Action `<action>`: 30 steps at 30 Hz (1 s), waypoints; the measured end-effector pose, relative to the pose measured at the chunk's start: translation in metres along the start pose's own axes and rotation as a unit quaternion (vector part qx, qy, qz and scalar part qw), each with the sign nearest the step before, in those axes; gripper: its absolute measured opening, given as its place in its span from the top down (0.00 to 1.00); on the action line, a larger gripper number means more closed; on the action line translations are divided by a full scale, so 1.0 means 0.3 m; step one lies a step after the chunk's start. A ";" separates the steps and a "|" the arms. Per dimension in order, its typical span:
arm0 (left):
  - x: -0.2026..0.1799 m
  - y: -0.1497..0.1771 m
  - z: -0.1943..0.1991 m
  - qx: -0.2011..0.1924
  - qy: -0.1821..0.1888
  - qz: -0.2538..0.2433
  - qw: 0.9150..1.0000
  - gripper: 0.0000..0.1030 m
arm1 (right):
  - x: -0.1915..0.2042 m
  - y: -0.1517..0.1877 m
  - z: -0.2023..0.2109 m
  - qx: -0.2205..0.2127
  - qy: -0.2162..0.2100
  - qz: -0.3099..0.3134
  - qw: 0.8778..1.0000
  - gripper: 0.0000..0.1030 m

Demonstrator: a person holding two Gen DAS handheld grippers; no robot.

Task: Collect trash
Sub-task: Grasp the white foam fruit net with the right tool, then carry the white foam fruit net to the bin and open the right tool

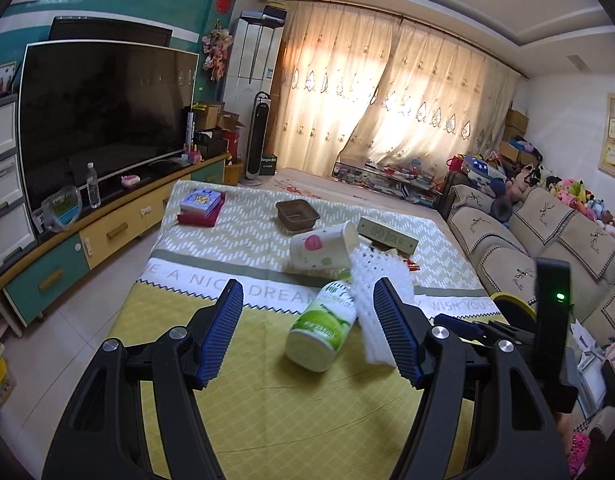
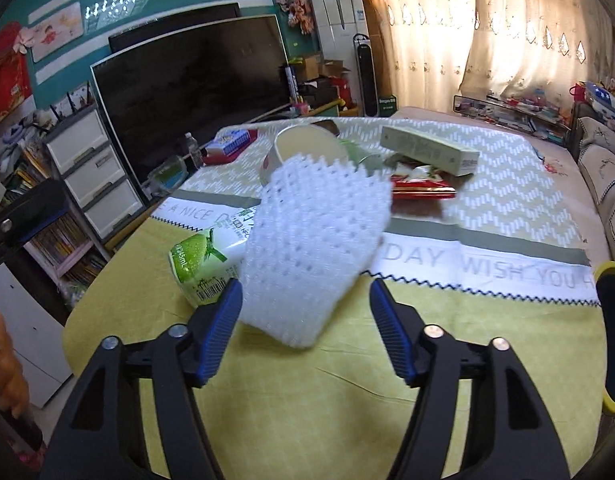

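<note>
A pile of trash is seen in the middle of a table (image 1: 267, 400) spread with a yellow-green cloth: a green-labelled bottle (image 1: 325, 326) lying on its side, a white foam net (image 2: 311, 248) leaning over it, a tipped paper cup (image 1: 325, 246), a long green box (image 1: 387, 234) and a red wrapper (image 2: 421, 184) under that box. The left gripper (image 1: 307, 330) is held with jaws apart and empty, the bottle lying ahead between the fingers. The right gripper (image 2: 305, 328) is likewise spread wide, the net just ahead of it and not pinched. No bin can be seen. The step in hand is judged to be the reach for a first piece. Next, the net or the bottle must be straddled and the jaws brought together.
</note>
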State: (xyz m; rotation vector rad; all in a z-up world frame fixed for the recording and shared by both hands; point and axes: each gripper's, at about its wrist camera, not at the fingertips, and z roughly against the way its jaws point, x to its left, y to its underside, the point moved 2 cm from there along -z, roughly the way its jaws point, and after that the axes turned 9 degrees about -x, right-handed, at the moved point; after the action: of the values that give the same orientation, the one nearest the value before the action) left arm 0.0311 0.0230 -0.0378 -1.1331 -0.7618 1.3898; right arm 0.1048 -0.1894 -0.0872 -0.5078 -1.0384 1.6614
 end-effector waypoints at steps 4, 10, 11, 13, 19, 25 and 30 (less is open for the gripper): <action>0.011 0.010 -0.009 0.006 0.001 0.009 1.000 0.35 | 0.028 0.002 -0.081 0.028 0.002 -0.008 1.000 0.35; 0.024 0.033 -0.016 0.014 0.006 0.016 1.000 0.35 | 0.018 0.022 -0.098 0.043 0.005 -0.008 0.999 0.67; 0.022 0.034 -0.021 0.016 0.007 0.016 1.000 0.35 | 0.016 0.021 -0.094 0.043 0.002 -0.007 0.999 0.80; 0.017 0.034 -0.028 0.018 0.008 0.016 1.000 0.35 | 0.013 0.019 -0.084 0.040 -0.005 -0.009 0.999 0.85; 0.002 0.046 -0.047 0.024 0.010 0.015 1.000 0.35 | -0.013 0.008 -0.009 0.020 -0.012 -0.008 1.000 1.00; -0.025 0.044 -0.054 0.027 0.012 0.010 1.000 0.35 | -0.049 -0.004 0.028 0.014 -0.014 -0.021 1.000 0.98; -0.041 0.043 -0.047 0.026 0.016 0.004 1.000 0.35 | -0.059 0.010 -0.016 0.026 -0.016 -0.057 0.998 0.32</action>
State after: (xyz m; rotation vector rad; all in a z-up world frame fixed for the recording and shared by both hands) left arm 0.0384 0.0068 -0.0519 -1.1170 -0.6958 1.3878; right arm 0.1129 -0.2041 -0.0954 -0.3819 -1.0259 1.5964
